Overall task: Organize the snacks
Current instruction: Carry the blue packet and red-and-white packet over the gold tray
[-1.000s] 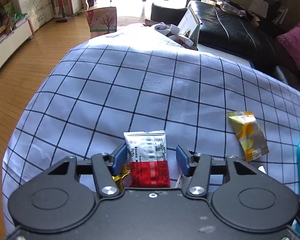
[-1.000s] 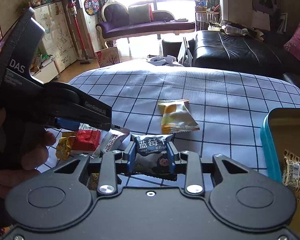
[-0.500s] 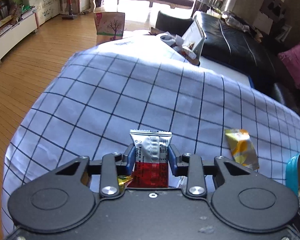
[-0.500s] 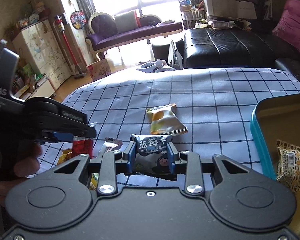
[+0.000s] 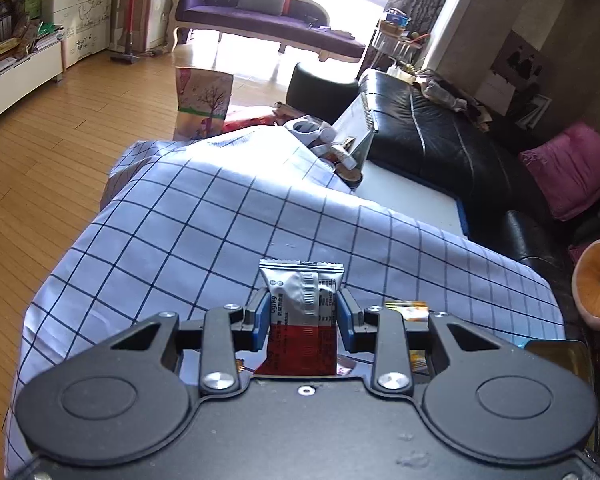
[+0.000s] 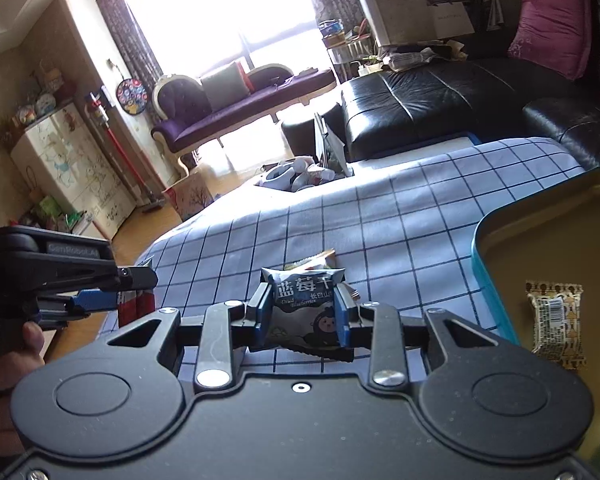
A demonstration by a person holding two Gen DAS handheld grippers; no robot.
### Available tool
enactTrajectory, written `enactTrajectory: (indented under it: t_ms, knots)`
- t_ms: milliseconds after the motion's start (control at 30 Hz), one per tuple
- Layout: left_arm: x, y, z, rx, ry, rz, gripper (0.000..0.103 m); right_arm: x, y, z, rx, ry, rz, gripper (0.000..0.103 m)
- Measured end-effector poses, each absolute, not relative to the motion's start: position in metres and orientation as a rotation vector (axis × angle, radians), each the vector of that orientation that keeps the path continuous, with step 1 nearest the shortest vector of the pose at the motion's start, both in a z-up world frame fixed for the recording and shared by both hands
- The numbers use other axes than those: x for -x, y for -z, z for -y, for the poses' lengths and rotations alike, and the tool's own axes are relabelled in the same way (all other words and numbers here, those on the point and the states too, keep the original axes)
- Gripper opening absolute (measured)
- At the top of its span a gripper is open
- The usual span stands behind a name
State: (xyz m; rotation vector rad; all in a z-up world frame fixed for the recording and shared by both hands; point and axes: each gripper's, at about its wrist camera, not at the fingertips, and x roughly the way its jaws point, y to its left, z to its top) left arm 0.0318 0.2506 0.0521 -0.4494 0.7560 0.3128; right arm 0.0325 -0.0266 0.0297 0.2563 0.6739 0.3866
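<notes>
Your right claw point(image 6: 302, 308), grasping the blueberry packet point(image 6: 304, 300), sits just left of the tin point(image 6: 500, 220), nearer than your left claw point(image 5: 302, 314) clenching the red-and-white packet point(image 5: 300, 312).

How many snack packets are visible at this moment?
4: red-and-white packet in left tool; blueberry packet in right tool; yellow packet on cloth; brown packet in tin. Others may be hidden.
</notes>
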Motion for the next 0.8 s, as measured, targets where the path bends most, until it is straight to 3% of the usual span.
enactTrajectory:
  t_ms: [800]
  knots:
    - [-0.042,-0.068,-0.135,0.334,-0.048,-0.766,0.034,-0.039,-0.044,0.114,-0.366,-0.133,-0.615,0.042]
